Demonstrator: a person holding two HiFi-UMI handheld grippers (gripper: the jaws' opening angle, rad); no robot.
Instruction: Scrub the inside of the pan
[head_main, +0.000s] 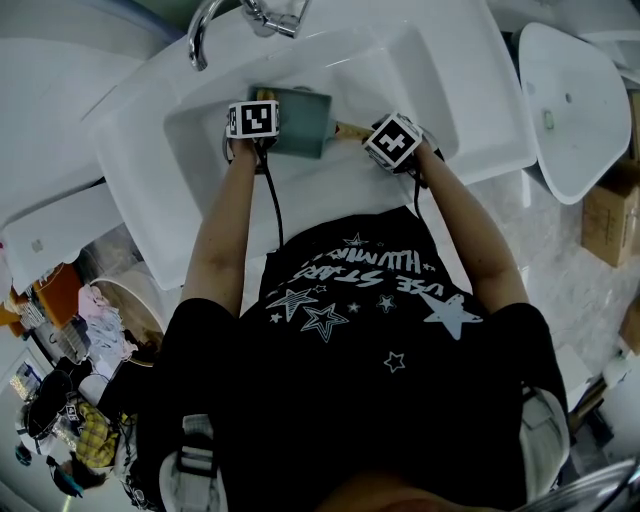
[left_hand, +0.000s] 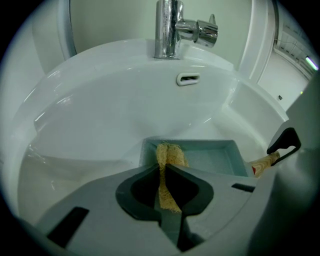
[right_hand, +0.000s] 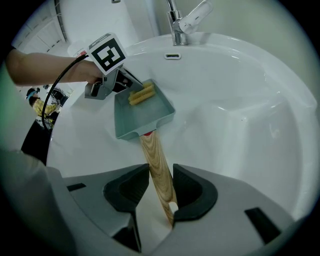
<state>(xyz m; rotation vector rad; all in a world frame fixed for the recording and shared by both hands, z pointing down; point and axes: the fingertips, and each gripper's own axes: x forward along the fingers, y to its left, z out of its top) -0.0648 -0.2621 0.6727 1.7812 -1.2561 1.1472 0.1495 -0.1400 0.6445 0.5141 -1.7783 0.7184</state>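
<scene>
— What is in your left tongs?
— My left tongs (left_hand: 162, 169) are pinched tight on a yellow scrubby (left_hand: 169, 156). It is a thin, rough strip. It sticks out past the tips.

— Where does the scrubby go?
— It pokes over the near wall of the pan (left_hand: 215, 157), by the pan's left corner. In the right gripper view I can see its end lying inside the pan, right next to that edge.

— And where is the pan?
— It is down in the white sink (left_hand: 100, 115), in front of the tap (left_hand: 167, 27). It is a square, blue-green pan, and it sits between my two tongs. The left tongs are at its left side and reach it with the scrubby. The right tongs are at its right side.

— What do your right tongs do?
— My right tongs (right_hand: 161, 172) are closed on the pan's wooden handle (right_hand: 154, 152). The handle runs slanted between the two dark pads, and both pads press on it. The jaws stand a bit apart, with the handle filling the gap.

— Are your two tongs close to each other?
— They are near, with just the pan between them.
</scene>
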